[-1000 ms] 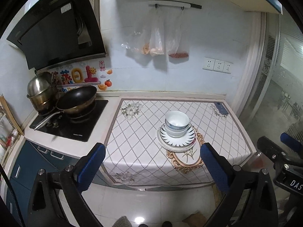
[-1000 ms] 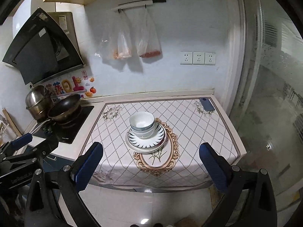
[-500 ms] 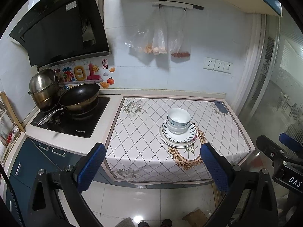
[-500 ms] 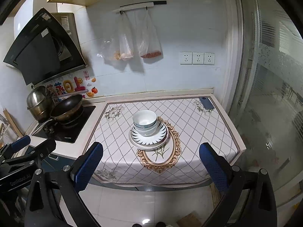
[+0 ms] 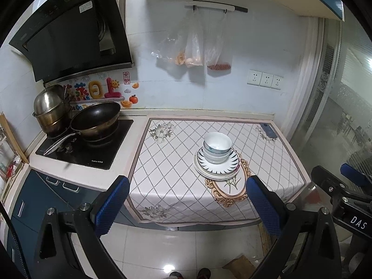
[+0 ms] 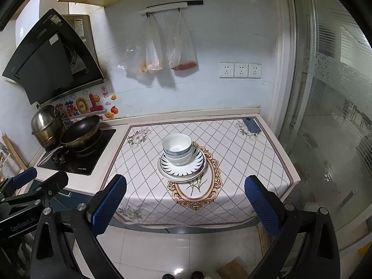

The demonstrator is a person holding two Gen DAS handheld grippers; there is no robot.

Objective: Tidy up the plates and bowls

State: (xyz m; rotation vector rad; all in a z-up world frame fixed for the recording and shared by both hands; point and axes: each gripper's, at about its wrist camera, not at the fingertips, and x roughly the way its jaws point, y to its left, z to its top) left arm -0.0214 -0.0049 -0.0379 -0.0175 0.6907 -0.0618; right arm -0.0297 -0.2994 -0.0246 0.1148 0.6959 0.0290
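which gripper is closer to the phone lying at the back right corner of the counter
Right, as a judgement. The right gripper hangs off the counter's front edge, with the phone ahead and to its right. The left gripper sits further left, nearer the stove side. Both jaws are open and empty.

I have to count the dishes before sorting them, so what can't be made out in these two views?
- Bowls, both views: nested, so the lower ones show only rims; exact count unclear.
- Plates: the patterned top plate and the bowls cover those beneath; only edges show.
- Hanging bags: contents too small and blurred.
- Dark flat object at the counter's far right corner: too small to identify.
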